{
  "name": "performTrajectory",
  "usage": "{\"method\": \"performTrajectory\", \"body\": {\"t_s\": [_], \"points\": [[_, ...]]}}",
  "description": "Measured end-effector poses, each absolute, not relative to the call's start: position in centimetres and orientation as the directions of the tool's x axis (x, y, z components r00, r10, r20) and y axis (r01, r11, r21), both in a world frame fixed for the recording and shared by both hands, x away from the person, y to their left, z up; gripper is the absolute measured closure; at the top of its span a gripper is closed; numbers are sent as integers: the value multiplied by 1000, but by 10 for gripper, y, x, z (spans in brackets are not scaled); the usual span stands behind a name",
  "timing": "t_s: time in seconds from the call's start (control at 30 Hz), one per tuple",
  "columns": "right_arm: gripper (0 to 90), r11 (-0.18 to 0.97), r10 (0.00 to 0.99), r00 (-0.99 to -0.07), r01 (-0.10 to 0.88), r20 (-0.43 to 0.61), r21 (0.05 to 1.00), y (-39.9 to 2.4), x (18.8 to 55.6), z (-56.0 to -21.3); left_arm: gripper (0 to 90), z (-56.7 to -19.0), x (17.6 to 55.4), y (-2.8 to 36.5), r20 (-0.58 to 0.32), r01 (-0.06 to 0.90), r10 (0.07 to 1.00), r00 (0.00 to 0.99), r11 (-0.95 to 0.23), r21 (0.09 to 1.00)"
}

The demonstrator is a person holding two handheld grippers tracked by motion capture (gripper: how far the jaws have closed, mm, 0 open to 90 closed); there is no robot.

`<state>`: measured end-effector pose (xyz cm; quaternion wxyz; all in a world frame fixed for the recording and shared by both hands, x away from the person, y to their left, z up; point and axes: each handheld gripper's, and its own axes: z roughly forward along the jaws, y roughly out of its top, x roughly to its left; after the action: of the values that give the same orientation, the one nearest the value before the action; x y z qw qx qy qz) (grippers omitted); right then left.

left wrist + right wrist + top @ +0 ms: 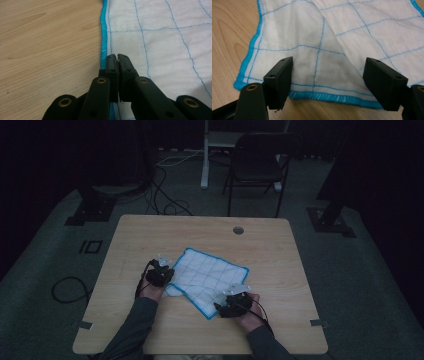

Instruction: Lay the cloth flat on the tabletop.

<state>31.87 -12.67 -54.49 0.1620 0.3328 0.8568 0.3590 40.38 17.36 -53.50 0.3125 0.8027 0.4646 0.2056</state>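
Left hand-held gripper (117,56) clamped on blue hem of cloth (207,275) at its left corner, right hand-held gripper (327,75) jaws wide apart straddling the near hem, cloth lying mostly flat mid-surface (150,235) with one ridge running up between the right jaws.

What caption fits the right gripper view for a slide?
Right gripper, jaws open, poised at the blue-hemmed edge of a white grid-stitched cloth on a wooden table.
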Motion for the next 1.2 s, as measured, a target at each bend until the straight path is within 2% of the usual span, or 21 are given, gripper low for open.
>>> {"method": "performTrajectory", "body": {"t_s": [0.77, 0.97, 1.07, 1.2], "points": [[207, 508, 706, -708, 495, -12, 704, -148, 313, -545, 867, -534, 409, 198, -12, 651, 894, 447, -316, 690], [295, 477, 714, -700, 447, -37, 757, -143, 311, -537, 817, -535, 397, 205, -11, 643, 894, 448, -314, 698], [385, 477, 691, -722, 420, -34, 772, -135, 313, -533, 817, -536, 391, 207, -2, 636, 893, 450, -319, 702], [401, 507, 663, -748, 412, -37, 757, -121, 318, -536, 816, -536, 384, 210, 2, 638, 896, 444, -318, 701]]}}
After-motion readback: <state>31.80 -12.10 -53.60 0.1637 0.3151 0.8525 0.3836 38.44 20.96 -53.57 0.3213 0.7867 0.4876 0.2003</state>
